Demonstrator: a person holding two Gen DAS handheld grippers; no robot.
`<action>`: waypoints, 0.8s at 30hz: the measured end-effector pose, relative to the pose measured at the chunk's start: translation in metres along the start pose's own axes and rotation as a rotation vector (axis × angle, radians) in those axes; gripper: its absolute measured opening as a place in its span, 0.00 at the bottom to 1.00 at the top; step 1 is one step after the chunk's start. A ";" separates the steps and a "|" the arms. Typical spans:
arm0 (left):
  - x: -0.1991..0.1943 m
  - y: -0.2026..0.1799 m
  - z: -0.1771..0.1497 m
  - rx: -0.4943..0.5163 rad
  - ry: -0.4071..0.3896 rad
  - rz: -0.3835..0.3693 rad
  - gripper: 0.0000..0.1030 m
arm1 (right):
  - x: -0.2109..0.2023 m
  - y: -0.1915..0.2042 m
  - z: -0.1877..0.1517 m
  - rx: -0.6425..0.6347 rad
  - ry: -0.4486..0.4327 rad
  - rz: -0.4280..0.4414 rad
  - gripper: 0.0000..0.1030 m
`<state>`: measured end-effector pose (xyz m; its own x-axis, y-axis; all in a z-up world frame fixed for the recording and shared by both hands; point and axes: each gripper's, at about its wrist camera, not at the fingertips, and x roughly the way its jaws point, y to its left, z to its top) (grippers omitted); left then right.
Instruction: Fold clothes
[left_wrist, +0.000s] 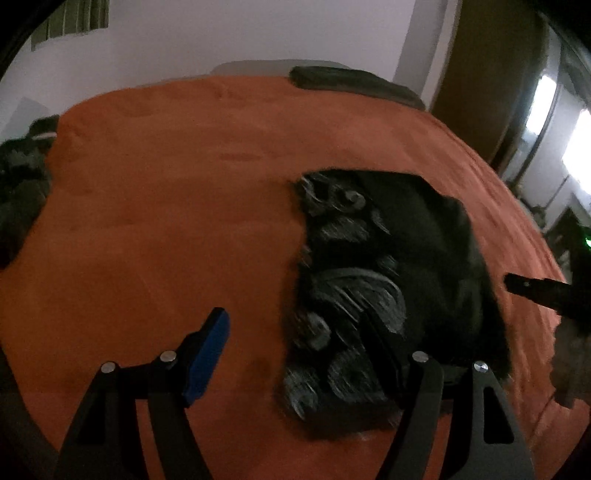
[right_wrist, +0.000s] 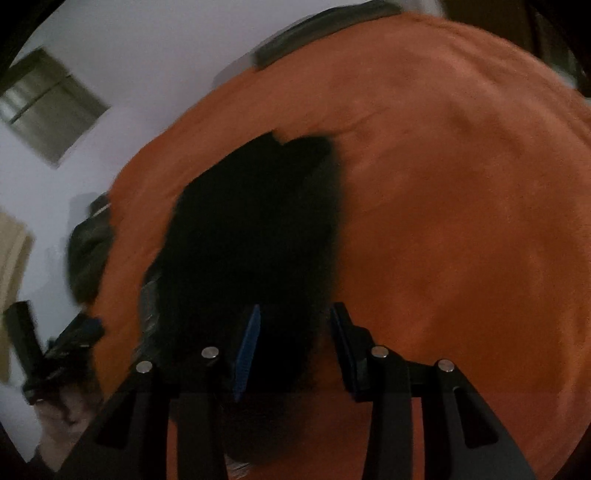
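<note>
A black garment (left_wrist: 406, 266) with a grey-white print lies bunched on the orange bed cover (left_wrist: 166, 221). My left gripper (left_wrist: 295, 332) is open just above the bed. Its blue-padded left finger hangs over bare cover and its right finger over the garment's near left part. In the right wrist view the garment (right_wrist: 251, 229) shows as a plain black mass, its print only a sliver at the left edge. My right gripper (right_wrist: 295, 332) is open low over its near edge, with black cloth under and between the fingers. The right gripper's tip (left_wrist: 535, 291) pokes in beside the garment's right side.
A dark folded item (left_wrist: 354, 83) lies at the bed's far edge. A heap of dark clothes (left_wrist: 22, 184) sits off the left side, also seen as the heap (right_wrist: 88, 251). Orange cover (right_wrist: 461, 221) stretches wide to the right. A hand (left_wrist: 569, 369) holds the right tool.
</note>
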<state>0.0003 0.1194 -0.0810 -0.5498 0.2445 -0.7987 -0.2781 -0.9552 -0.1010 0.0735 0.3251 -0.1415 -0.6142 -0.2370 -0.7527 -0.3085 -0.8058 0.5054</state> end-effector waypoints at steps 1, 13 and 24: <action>0.004 0.003 0.006 -0.003 -0.001 0.010 0.72 | 0.001 -0.007 0.004 0.018 -0.007 -0.013 0.41; 0.036 -0.059 0.025 0.221 -0.017 -0.052 0.72 | 0.037 -0.038 0.013 0.081 0.084 0.190 0.45; 0.102 -0.060 0.040 0.077 0.057 0.125 0.82 | 0.067 -0.046 0.039 0.162 0.140 0.337 0.45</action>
<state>-0.0704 0.2085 -0.1325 -0.5388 0.1124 -0.8349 -0.2713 -0.9614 0.0456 0.0182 0.3671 -0.1986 -0.5990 -0.5544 -0.5778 -0.2236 -0.5770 0.7855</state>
